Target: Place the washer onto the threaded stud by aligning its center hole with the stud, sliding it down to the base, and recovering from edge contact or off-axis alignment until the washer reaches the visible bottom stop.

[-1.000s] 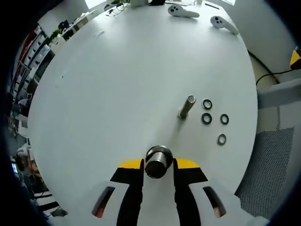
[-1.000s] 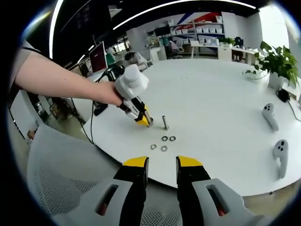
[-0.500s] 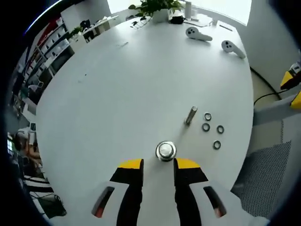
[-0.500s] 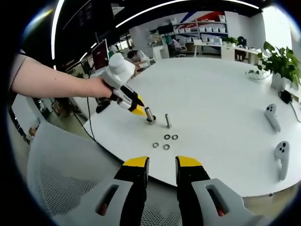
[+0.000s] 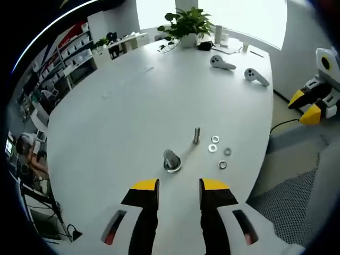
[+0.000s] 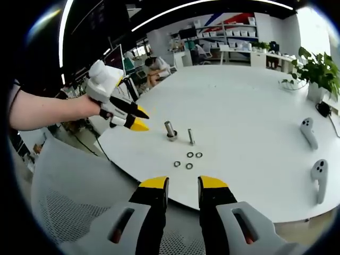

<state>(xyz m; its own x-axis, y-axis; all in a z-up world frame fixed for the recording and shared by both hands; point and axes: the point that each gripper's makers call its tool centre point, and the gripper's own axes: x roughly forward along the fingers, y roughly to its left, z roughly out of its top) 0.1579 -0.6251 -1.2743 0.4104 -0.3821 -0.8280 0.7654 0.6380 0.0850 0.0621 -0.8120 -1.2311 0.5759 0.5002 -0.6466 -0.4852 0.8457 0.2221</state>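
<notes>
Both spread and empty, the left gripper [image 5: 173,187] and right gripper [image 6: 183,184] face the upright stud [image 5: 196,135], washers [image 5: 218,151] just beside it for threading.

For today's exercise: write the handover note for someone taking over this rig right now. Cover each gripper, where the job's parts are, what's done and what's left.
Left gripper: open, empty, held off the table edge.
Right gripper: open, empty, short of the table.
Threaded stud stands upright, bare. A thicker stud stands beside it.
Four washers lie flat in a cluster next to the thin stud.
Done: nothing on the stud yet.
Left: pick a washer, align it, slide it down to the base.
</notes>
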